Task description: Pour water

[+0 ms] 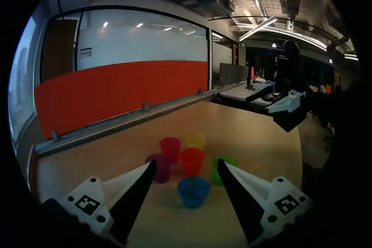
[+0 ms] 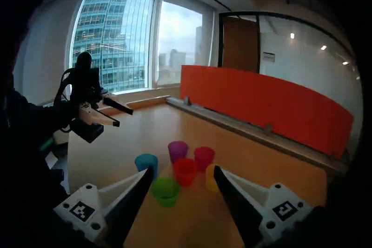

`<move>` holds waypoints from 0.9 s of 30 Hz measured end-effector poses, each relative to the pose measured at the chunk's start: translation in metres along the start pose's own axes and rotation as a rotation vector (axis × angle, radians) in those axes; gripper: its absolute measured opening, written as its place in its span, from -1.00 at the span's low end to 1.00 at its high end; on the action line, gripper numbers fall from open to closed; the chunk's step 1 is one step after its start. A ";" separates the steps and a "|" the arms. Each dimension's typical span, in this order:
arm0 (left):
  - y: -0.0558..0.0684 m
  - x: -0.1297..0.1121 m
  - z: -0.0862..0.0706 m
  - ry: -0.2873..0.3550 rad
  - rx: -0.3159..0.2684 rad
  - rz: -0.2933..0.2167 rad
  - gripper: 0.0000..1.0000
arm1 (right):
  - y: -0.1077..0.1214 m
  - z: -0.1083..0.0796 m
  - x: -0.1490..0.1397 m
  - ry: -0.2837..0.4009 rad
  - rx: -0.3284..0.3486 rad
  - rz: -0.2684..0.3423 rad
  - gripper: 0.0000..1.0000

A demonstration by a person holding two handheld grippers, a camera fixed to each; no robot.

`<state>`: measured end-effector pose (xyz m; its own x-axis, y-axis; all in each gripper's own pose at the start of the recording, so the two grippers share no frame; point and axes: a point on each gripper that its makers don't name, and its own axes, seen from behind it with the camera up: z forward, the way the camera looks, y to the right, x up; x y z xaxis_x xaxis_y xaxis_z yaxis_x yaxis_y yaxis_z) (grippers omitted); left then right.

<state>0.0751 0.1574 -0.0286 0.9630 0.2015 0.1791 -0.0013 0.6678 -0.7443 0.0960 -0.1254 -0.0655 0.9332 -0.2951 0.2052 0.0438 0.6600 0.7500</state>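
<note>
Six colours crowd together on the wooden counter (image 1: 260, 141): a blue cup (image 1: 193, 191), purple cup (image 1: 159, 166), pink cup (image 1: 170, 148), yellow cup (image 1: 195, 140), red cup (image 1: 192, 160) and green cup (image 1: 223, 166), all upright. I have the left gripper (image 1: 185, 161) with its fingers spread wide, gripping and touching nothing, the blue cup nearest between them. On the right gripper (image 2: 182, 169) the fingers are equally wide and empty, the green cup closest. Each finger base carries a square black-and-white marker (image 1: 88, 204).

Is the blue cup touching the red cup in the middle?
Apart. In the right gripper view, a strip of table shows between the blue cup and the red cup.
</note>
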 end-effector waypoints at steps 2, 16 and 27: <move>0.001 -0.008 0.003 -0.016 -0.005 0.001 0.93 | -0.002 0.003 -0.005 -0.010 0.006 -0.001 1.00; 0.014 -0.066 0.024 -0.152 -0.055 0.012 0.94 | -0.008 0.028 -0.049 -0.096 0.034 -0.003 1.00; 0.016 -0.104 0.038 -0.267 -0.082 0.034 0.94 | -0.013 0.047 -0.070 -0.137 0.058 0.006 1.00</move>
<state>-0.0356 0.1738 -0.0348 0.8577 0.4116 0.3082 0.0001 0.5992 -0.8006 0.0135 -0.1457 -0.0597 0.8756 -0.3857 0.2909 0.0142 0.6225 0.7825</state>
